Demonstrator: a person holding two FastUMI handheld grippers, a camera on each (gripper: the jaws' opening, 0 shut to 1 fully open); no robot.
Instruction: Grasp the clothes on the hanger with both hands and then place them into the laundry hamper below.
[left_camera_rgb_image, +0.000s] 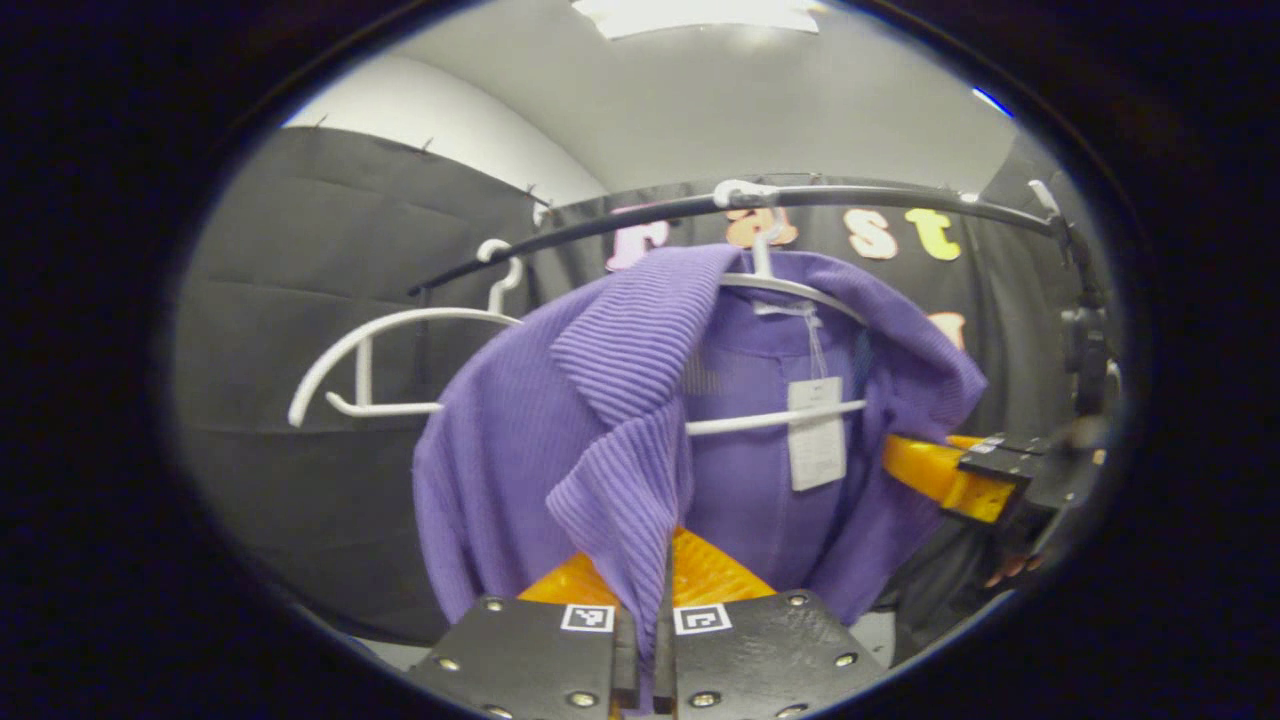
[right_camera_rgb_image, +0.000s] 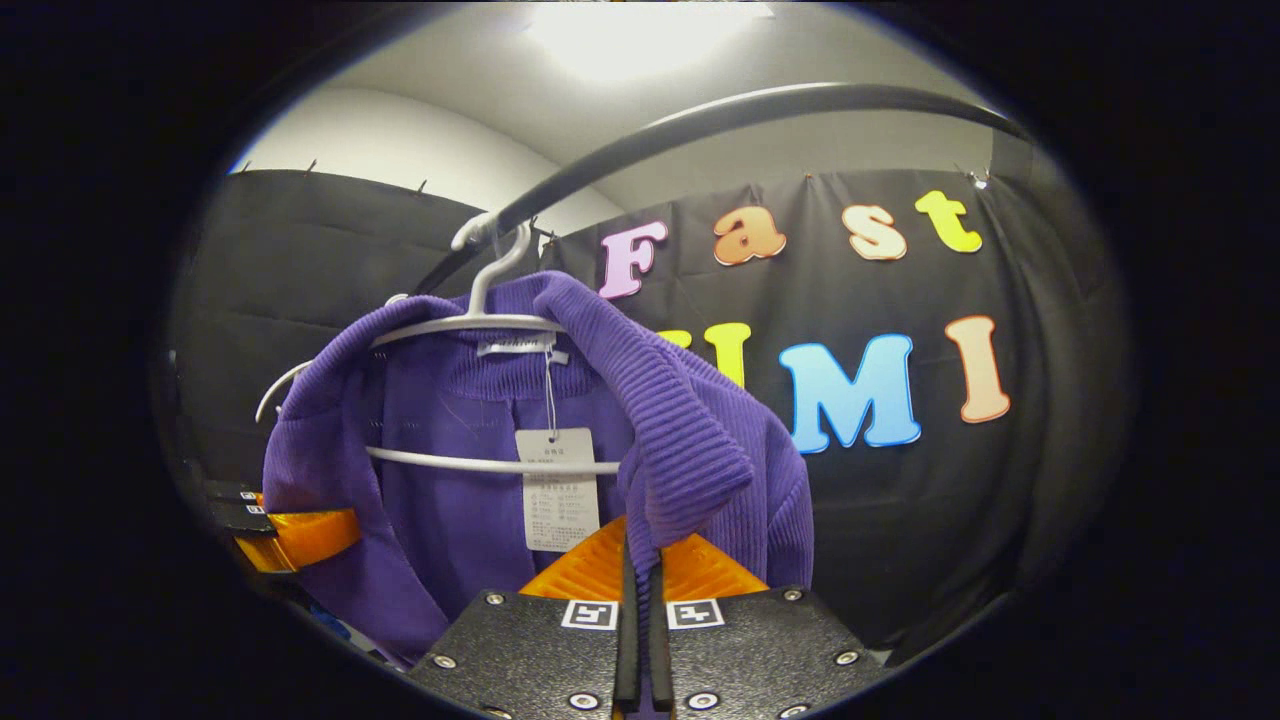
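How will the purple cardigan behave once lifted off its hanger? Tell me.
Probably floppy: the purple cardigan drapes in soft folds. Likely light, since a thin hanger carries it. Its ribbed knit should resist slipping from the left gripper.

A dark rail (left_camera_rgb_image: 880, 197) is spanning the booth, carrying a white hanger (left_camera_rgb_image: 790, 290) that is holding the purple cardigan (left_camera_rgb_image: 520, 440); a second, bare white hanger (left_camera_rgb_image: 380, 365) is hanging just beside it.

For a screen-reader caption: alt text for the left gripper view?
The left gripper is shut on the front edge of a purple ribbed knit cardigan on a white plastic hanger hung from a dark rail; an empty white hanger hangs beside it.
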